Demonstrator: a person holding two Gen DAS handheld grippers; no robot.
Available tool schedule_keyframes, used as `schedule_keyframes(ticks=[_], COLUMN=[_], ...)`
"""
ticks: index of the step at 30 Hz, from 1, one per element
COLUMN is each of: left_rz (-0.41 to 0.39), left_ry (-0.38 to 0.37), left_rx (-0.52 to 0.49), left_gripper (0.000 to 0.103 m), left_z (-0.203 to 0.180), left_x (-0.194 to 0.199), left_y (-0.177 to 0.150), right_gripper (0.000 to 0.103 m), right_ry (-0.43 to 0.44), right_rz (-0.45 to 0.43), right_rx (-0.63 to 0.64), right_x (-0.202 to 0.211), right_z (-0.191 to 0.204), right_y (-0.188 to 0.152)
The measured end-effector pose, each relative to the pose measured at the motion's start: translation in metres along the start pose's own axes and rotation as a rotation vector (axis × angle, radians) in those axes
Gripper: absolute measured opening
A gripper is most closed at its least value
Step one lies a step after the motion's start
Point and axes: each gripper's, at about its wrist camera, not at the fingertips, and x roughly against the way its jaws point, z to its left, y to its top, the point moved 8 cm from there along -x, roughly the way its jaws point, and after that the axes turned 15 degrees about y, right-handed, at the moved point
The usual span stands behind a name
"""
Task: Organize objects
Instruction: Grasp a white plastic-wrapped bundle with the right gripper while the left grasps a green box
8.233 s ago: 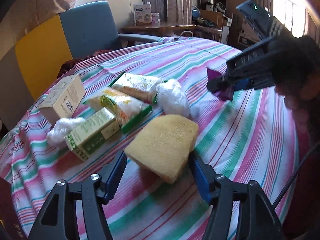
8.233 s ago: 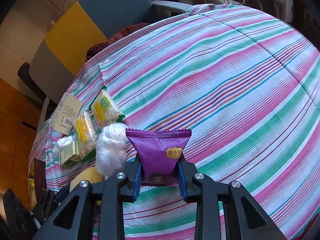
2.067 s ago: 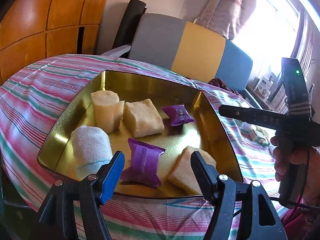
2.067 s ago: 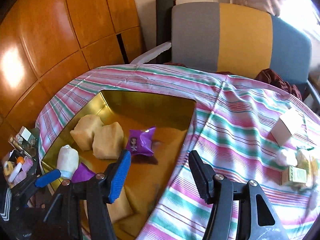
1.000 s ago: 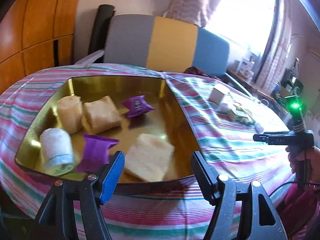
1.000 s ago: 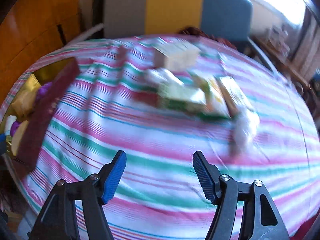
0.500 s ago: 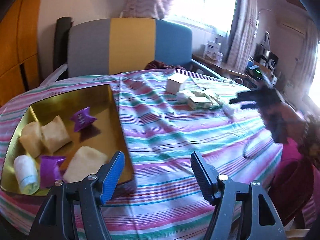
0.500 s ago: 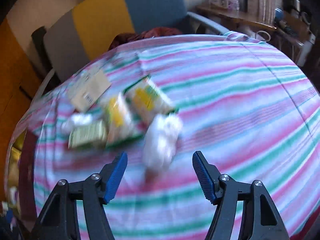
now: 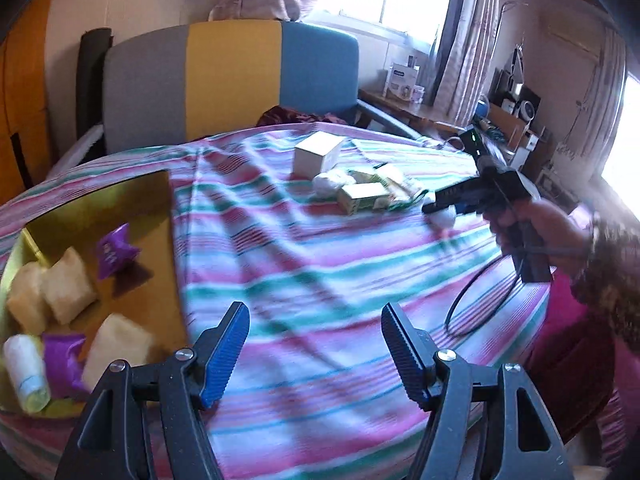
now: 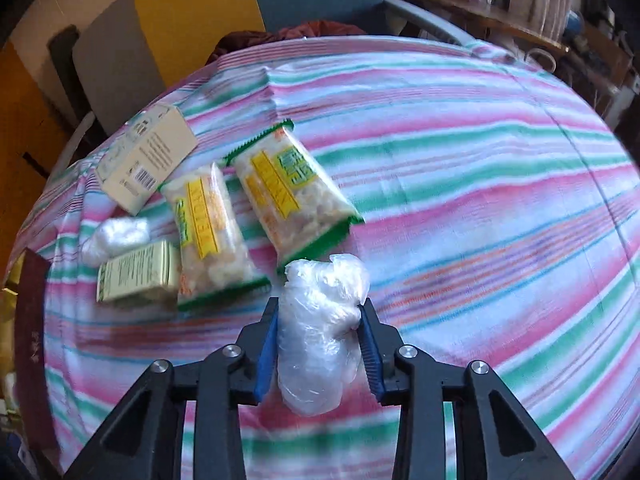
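Note:
My right gripper [image 10: 320,350] has its blue pads against both sides of a crumpled clear plastic bundle [image 10: 320,328] on the striped tablecloth; it also shows in the left wrist view [image 9: 440,204]. Beside it lie two green-edged snack packs [image 10: 292,192] [image 10: 204,232], a green box [image 10: 138,272], a second plastic bundle [image 10: 116,236] and a white box [image 10: 148,164]. My left gripper [image 9: 316,348] is open and empty above the cloth, right of the gold tray [image 9: 152,200]. The tray holds yellow sponges [image 9: 68,284], purple packets [image 9: 114,246] and a white roll [image 9: 26,372].
A grey, yellow and blue chair [image 9: 228,76] stands behind the table. A desk with clutter [image 9: 512,120] is at the back right. A black cable [image 9: 476,300] loops over the table's right edge. A person's hand [image 9: 536,224] holds the right gripper.
My right gripper has moved down onto the plastic bundle and closed around it. My left gripper has swung a little to the right, away from the tray.

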Motion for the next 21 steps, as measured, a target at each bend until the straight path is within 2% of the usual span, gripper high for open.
schedule_keyframes(ticks=[4, 7, 12, 15, 19, 21], left_rz=[0.003, 0.052, 0.104, 0.169, 0.195, 0.19], left_ry=[-0.034, -0.059, -0.077, -0.108, -0.05, -0.051], left_rx=[-0.028, -0.035, -0.107, -0.068, -0.079, -0.094], left_gripper=[0.07, 0.07, 0.07, 0.07, 0.07, 0.07], left_z=[-0.027, -0.046, -0.084, -0.094, -0.102, -0.108], left_x=[-0.019, -0.043, -0.094, -0.13, -0.176, -0.19], left_y=[0.024, 0.036, 0.056, 0.067, 0.087, 0.096], right_gripper=[0.037, 0.037, 0.037, 0.037, 0.037, 0.037], right_ry=[0.039, 0.101, 0.036, 0.042, 0.057, 0.05], right_rz=[-0.019, -0.063, -0.081, -0.079, -0.088, -0.103], right_rx=[-0.036, -0.096, -0.046, -0.042, -0.04, -0.04], right_x=[0.012, 0.017, 0.028, 0.03, 0.032, 0.034], right_z=[-0.011, -0.018, -0.017, -0.016, -0.017, -0.019], right_y=[-0.011, -0.013, -0.005, -0.004, 0.002, 0.007])
